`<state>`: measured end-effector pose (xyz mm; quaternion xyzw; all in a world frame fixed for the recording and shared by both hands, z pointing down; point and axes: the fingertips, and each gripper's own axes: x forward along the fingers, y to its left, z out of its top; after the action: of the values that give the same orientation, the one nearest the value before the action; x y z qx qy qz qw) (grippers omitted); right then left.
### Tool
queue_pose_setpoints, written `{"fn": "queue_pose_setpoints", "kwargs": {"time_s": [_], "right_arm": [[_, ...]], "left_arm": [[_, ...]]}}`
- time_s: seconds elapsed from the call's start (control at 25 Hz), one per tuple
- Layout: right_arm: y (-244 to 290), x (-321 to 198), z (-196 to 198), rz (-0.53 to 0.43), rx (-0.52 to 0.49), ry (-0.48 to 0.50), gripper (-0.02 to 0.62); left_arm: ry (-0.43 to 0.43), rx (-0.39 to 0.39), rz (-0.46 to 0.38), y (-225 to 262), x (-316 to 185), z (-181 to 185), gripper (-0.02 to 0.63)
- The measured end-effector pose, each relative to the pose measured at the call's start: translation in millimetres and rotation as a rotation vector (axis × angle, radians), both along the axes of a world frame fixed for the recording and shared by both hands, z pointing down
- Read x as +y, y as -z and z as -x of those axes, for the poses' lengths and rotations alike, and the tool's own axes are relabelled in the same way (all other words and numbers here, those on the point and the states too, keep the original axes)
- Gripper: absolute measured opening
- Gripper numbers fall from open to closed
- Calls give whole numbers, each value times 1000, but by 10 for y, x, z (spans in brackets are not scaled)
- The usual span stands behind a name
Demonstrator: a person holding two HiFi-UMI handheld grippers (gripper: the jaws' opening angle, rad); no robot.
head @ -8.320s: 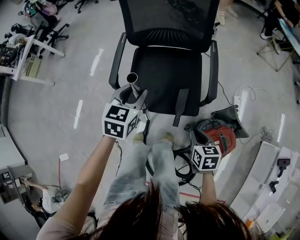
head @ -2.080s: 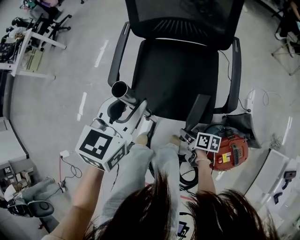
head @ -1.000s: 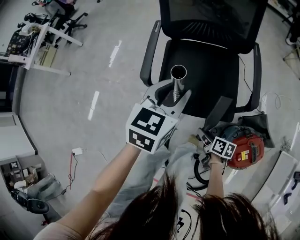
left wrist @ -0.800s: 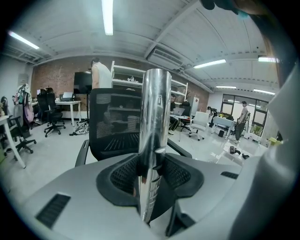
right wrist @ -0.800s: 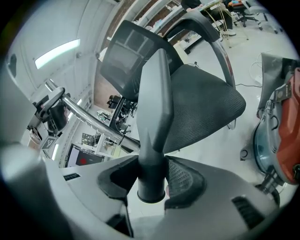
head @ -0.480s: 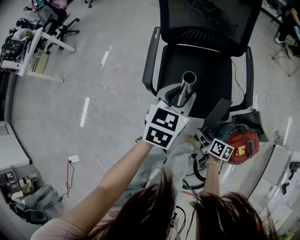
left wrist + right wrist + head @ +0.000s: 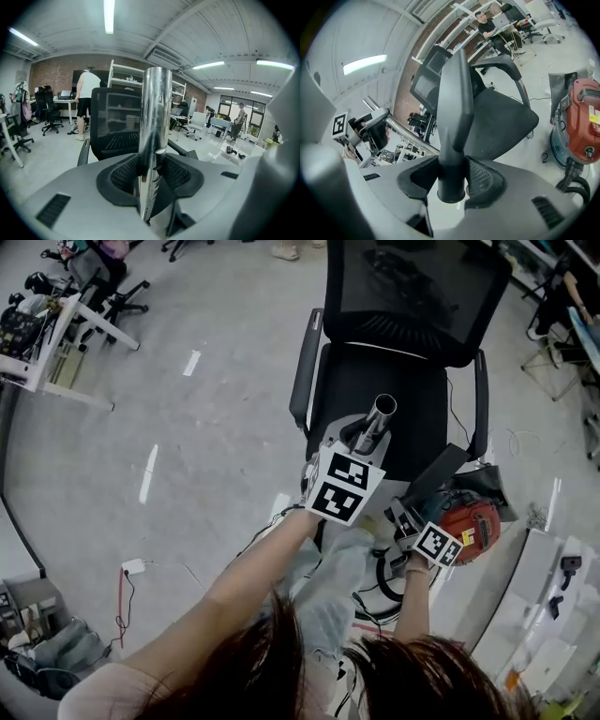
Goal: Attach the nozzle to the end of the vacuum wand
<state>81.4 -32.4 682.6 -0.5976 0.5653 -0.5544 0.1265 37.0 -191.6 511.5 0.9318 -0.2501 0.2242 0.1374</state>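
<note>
The chrome vacuum wand (image 7: 378, 419) stands upright over the office chair's seat, and my left gripper (image 7: 361, 435) is shut on it. In the left gripper view the wand (image 7: 154, 136) rises between the jaws, its open end at the top. My right gripper (image 7: 413, 503) is shut on the black crevice nozzle (image 7: 434, 471), which points up and away. In the right gripper view the nozzle (image 7: 454, 117) fills the middle, round socket end down between the jaws. The wand (image 7: 405, 133) and the left gripper (image 7: 375, 126) show at the left there. Wand and nozzle are apart.
A black mesh office chair (image 7: 403, 362) stands right in front. A red vacuum canister (image 7: 473, 526) with its black hose (image 7: 380, 582) sits on the floor at the right. A white cable and plug (image 7: 131, 566) lie at the left. Desks and people stand farther off.
The left gripper has carried the wand from the left to above the chair seat, close to the nozzle. The right gripper has raised the nozzle from beside the canister.
</note>
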Motion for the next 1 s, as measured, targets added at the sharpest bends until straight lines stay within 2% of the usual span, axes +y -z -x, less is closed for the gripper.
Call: {"fn": "queue_pose_setpoints", "kwargs": {"time_s": [0.16,0.52,1.0], "right_arm": [[175,-8,48,-21,7,-14,178],[721,-179,107,-100,15,55,178],[1504,-199,-98,-217,-3,172,178]], "left_arm": [[10,3,-2,4,-18,47,153],[55,-18,-25,37,-15,155,153],[35,-23,-57,180,462,44,153]]}}
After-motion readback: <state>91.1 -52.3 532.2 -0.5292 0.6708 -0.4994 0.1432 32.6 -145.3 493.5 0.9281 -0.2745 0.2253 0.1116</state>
